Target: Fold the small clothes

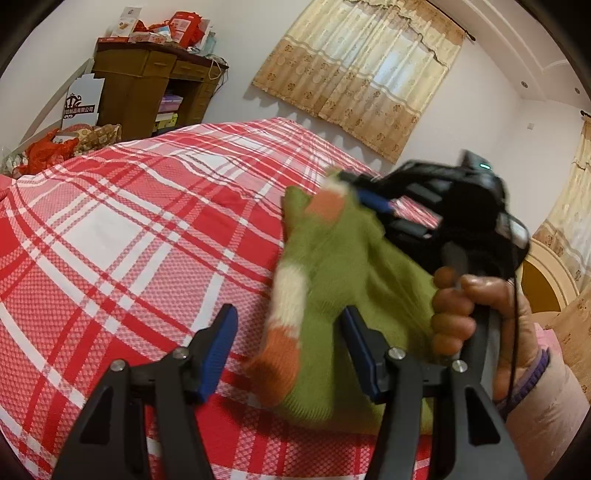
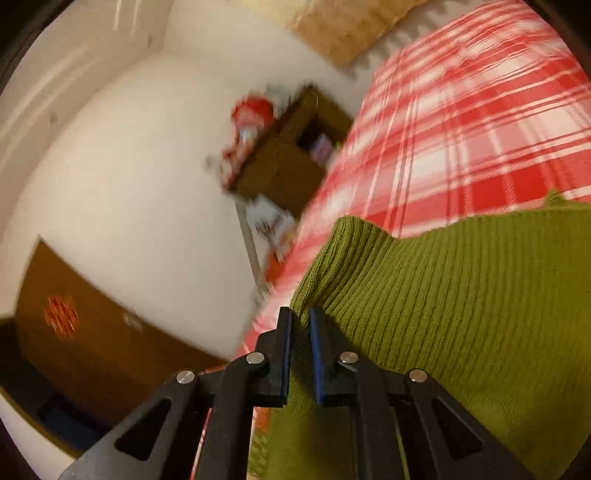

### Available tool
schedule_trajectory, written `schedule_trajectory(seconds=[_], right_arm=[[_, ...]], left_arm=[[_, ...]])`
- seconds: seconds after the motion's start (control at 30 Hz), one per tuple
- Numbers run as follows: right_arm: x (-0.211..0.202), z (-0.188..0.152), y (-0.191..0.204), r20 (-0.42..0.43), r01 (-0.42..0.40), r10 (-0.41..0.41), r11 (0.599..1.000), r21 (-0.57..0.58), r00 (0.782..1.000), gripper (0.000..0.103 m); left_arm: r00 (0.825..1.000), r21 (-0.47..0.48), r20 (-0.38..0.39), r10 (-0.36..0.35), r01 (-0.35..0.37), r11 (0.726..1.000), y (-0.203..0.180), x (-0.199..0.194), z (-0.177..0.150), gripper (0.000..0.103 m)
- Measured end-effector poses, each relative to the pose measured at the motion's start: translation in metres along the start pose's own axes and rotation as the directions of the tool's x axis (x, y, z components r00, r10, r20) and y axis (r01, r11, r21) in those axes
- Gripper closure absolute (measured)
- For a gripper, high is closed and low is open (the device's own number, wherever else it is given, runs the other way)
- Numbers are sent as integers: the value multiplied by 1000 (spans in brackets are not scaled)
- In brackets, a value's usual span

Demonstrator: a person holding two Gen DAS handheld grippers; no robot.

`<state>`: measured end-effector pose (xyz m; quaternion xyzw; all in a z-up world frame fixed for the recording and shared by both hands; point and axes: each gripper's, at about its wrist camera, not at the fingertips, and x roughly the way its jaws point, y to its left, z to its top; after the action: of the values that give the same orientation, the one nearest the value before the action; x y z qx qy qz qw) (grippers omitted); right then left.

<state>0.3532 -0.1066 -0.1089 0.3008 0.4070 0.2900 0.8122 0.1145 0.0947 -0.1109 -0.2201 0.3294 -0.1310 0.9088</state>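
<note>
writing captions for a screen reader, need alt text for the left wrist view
A green knit garment with orange and white cuffs lies on a red-and-white plaid bedsheet, its far end pinched by the right gripper in a person's hand. The left gripper stands open in the foreground. Beige curtains hang behind.

Left wrist view, about ten o'clock: white cardboard sign [image 1: 82, 99] leaning against the wooden cabinet [image 1: 147, 85], bearing a dark crown emblem and a dark band of Chinese characters, reading roughly "…制品有限公司"; leading characters unclear. Red boxes [image 1: 184, 26] on the cabinet top: print too small. Right wrist view: blurred, nothing legible.
</note>
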Motion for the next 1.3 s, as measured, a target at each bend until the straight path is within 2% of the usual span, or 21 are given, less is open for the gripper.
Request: schedule_trajectory(seconds=[0.07,0.17,0.2,0.27,0.33,0.4,0.47,0.53,0.63,0.67,0.73,0.77,0.83,0.93,1.0,1.07,1.13,1.3], right_arm=[[0,-1,-5,2,-3,3,999,40,1000,90],[-33,-8,-1,150,-36,28,998,53,988,90],[-45,-12,4,176,-13,7,999,33,984,90],[-58,-27,14,137,90,-86,996,-16,987,90],[-74,-49,19,119,193,-181,976,-97,976,90],[-94,-72,20,132,260,-244,957,-127,961,90],[-115,-95,14,153,308,-289,944,-119,945,90],[-135,-119,2,177,342,-319,932,-117,931,90],[-143,-137,-25,175,352,-334,932,-89,926,90],[-150,-145,-32,205,314,-294,947,-70,933,92],[-157,-148,-42,219,265,-253,964,-27,942,92],[-157,-147,-46,217,246,-238,969,-12,947,92],[-155,-145,-51,219,223,-218,975,3,951,92],[-155,-144,-53,223,201,-198,980,11,955,92],[-151,-140,-51,225,194,-192,981,15,955,92],[-149,-139,-52,229,188,-187,982,19,955,92],[-150,-140,-53,232,181,-181,983,24,956,92],[-155,-146,-56,256,178,-183,983,43,949,92]], left_arm=[[1000,-6,1,-6,6,1000,1,1,1,43],[1000,-14,3,-17,17,1000,4,0,0,43],[1000,-13,3,-17,17,1000,4,0,0,43],[1000,-12,2,-24,24,1000,4,0,0,38],[998,-14,0,-70,70,997,6,-1,1,31],[997,-6,-9,-73,73,997,4,-1,2,27],[997,15,-33,-62,63,998,-4,3,6,21],[995,10,-46,-89,90,996,-11,10,13,19],[988,-50,-85,-130,126,991,-17,33,25,20],[989,-60,-91,-116,111,992,-20,41,29,21],[988,-60,-114,-107,101,993,-27,49,30,51],[988,-62,-119,-98,91,994,-29,50,29,55],[993,-50,-101,-54,49,998,-31,47,26,73],[996,-63,-86,-33,28,998,-31,42,24,76],[998,33,-60,30,-28,999,-49,40,24,79],[996,174,-14,86,-83,981,-76,35,22,80],[997,278,17,76,-77,957,-105,30,17,81],[998,477,15,61,-60,877,-151,33,-10,82]])
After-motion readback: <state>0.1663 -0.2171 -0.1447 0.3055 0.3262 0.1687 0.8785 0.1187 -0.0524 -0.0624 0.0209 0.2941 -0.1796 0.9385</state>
